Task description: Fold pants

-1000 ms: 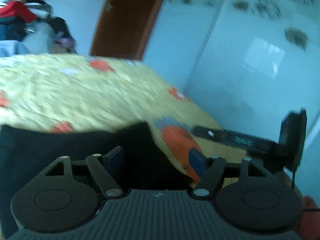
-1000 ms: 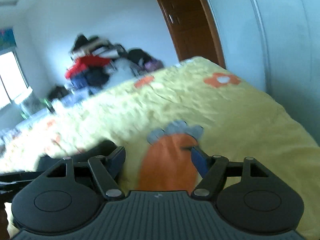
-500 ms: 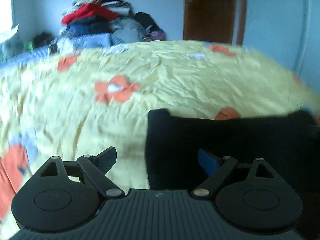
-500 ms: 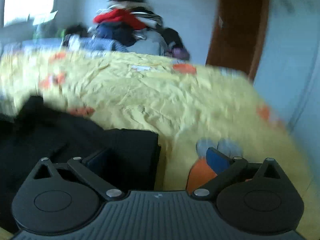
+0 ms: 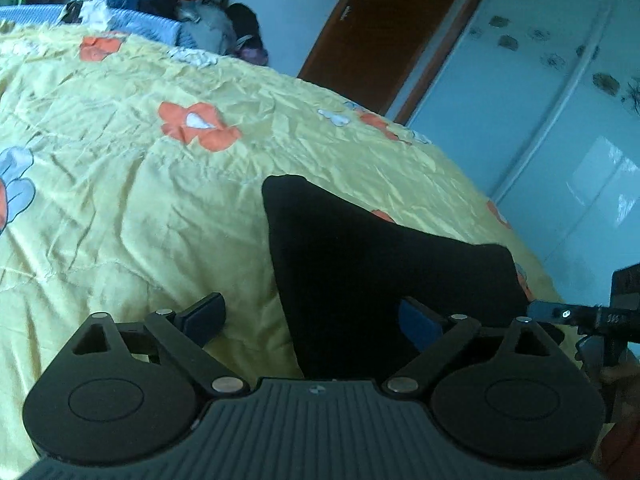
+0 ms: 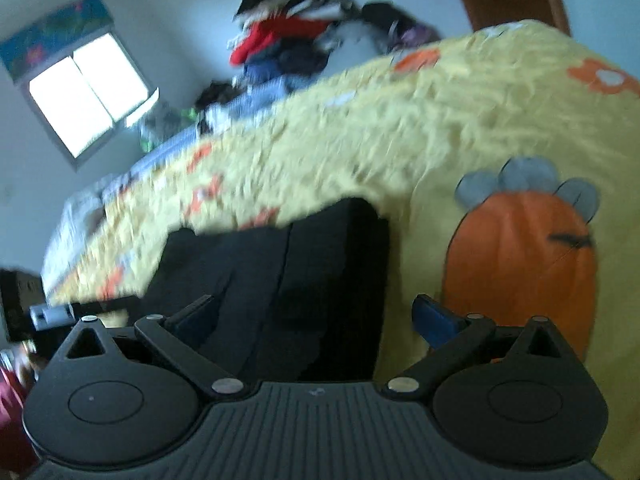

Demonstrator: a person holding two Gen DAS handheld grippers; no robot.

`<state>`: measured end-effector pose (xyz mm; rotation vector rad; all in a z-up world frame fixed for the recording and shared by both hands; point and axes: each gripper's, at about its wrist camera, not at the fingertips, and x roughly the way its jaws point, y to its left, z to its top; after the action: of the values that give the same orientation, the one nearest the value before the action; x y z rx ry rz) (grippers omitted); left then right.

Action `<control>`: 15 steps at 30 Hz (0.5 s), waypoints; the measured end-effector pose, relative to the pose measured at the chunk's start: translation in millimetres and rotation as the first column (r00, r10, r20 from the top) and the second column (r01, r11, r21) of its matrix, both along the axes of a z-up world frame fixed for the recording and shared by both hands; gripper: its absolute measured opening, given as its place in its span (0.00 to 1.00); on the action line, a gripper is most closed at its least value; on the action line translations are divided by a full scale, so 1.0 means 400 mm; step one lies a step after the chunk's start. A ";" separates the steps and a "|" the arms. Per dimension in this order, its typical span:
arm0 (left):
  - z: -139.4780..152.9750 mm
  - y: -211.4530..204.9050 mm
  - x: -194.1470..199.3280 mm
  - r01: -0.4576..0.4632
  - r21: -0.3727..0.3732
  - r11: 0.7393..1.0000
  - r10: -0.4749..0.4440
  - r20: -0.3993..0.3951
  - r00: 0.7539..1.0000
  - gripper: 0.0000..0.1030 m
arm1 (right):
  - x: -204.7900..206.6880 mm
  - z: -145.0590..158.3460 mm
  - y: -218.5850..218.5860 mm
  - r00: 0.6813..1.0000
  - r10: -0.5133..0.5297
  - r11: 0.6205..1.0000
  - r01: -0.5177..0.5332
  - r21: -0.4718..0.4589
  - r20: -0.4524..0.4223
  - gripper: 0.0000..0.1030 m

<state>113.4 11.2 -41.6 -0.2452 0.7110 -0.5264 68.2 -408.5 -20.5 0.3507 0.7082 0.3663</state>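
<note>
Left wrist view: left gripper [image 5: 308, 320] tilted down over black pants [image 5: 380, 256] on the yellow bedspread [image 5: 140, 200], jaws opening, gripping nothing, right wrist view: right gripper [image 6: 316, 316] tilted down, jaws wide, over the pants' edge, empty.

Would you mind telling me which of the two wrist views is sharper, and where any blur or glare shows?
Left wrist view: sharper, the creases in the yellow bedspread are crisp and the black pants have clean edges. Right wrist view: motion blur smears the bedspread and the clothes pile, and the window is blown out to white.
</note>
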 end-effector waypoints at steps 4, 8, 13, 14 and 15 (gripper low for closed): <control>-0.005 -0.028 -0.017 -0.010 0.083 0.996 0.005 0.054 0.999 0.93 | -0.015 -0.008 0.064 0.998 -0.026 0.983 0.036 -0.179 0.058 1.00; -0.015 -0.066 -0.058 -0.057 0.201 0.978 0.030 0.134 0.991 0.99 | -0.049 -0.029 0.077 0.984 -0.131 0.978 0.148 -0.145 0.121 1.00; 0.030 -0.083 -0.099 -0.118 0.218 0.969 0.067 0.227 0.971 0.97 | -0.055 -0.033 0.086 0.982 -0.131 0.971 0.155 -0.179 0.139 1.00; 0.041 -0.084 -0.110 -0.116 0.206 0.972 0.066 0.233 0.970 0.97 | -0.057 -0.032 0.086 0.981 -0.132 0.972 0.156 -0.176 0.139 1.00; 0.050 -0.086 -0.117 -0.114 0.189 0.975 0.067 0.235 0.970 0.97 | -0.057 -0.032 0.085 0.981 -0.133 0.973 0.156 -0.171 0.139 1.00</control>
<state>66.6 -23.4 -21.8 -0.0265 0.5217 -0.3839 45.3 -374.4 -33.2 0.2025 0.5823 0.1816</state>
